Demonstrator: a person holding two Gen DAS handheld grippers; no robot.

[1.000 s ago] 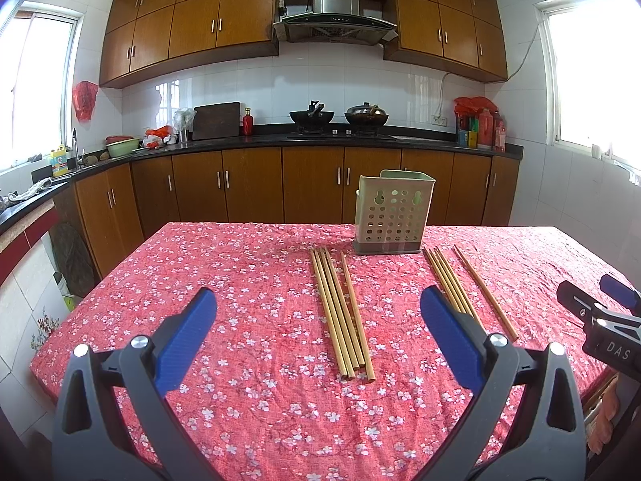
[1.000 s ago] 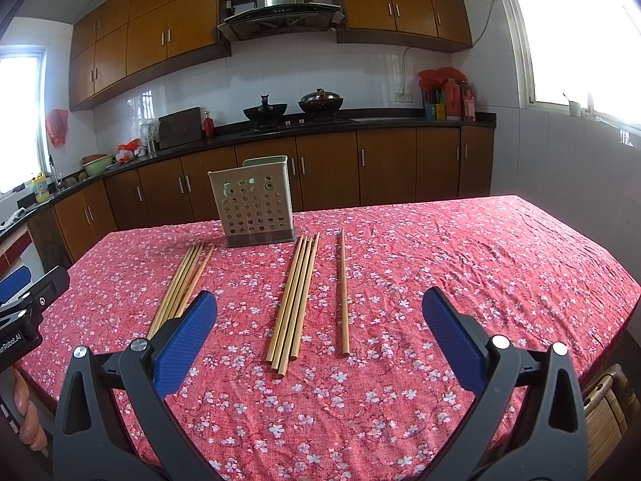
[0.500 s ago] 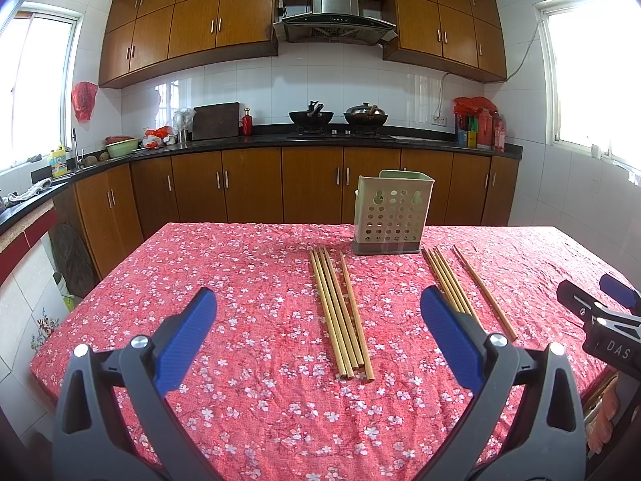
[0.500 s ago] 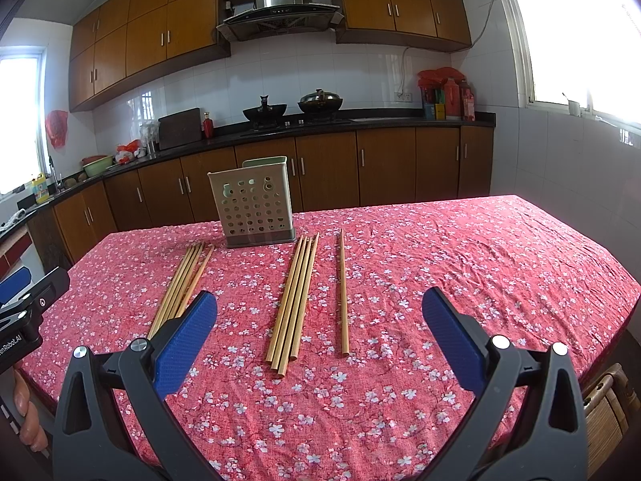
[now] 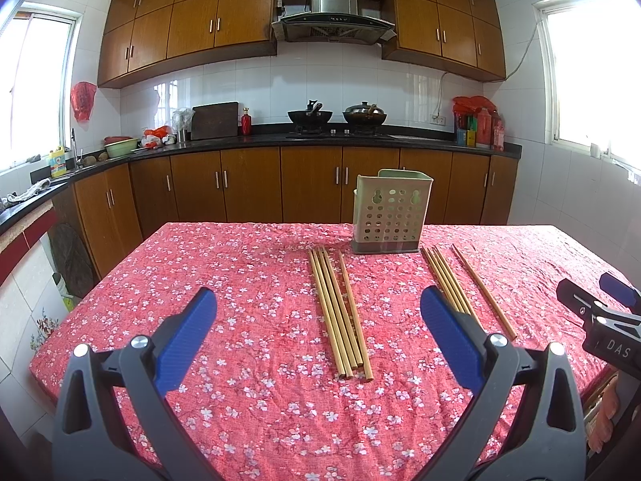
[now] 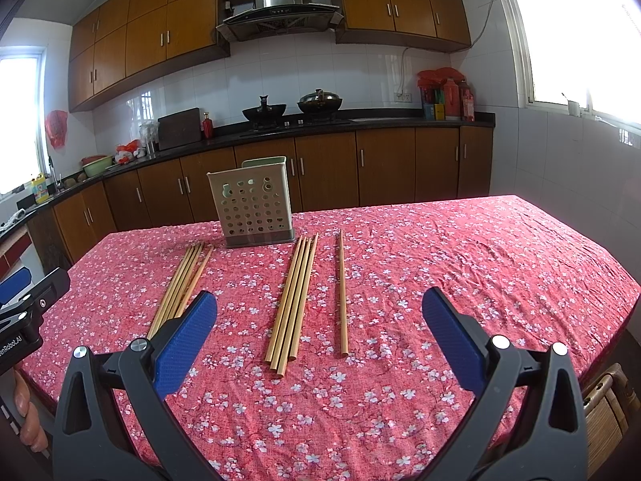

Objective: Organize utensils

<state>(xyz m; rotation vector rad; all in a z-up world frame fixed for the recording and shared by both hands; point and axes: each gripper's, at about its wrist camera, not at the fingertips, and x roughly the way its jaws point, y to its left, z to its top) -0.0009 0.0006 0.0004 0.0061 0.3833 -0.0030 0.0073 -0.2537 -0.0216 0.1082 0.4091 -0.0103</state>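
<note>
Bamboo chopsticks lie on a red floral tablecloth in two bundles and a single. The left bundle sits ahead of my left gripper, which is open and empty above the cloth. The right bundle and the lone chopstick lie ahead of my right gripper, also open and empty. A pale green perforated utensil holder stands upright behind the chopsticks, also visible as the holder in the right wrist view. The right gripper shows at the left view's right edge.
The table's edges drop off on the left, right and near sides. Brown kitchen cabinets and a black counter with two woks run behind the table. A woven stool sits below the table's right corner.
</note>
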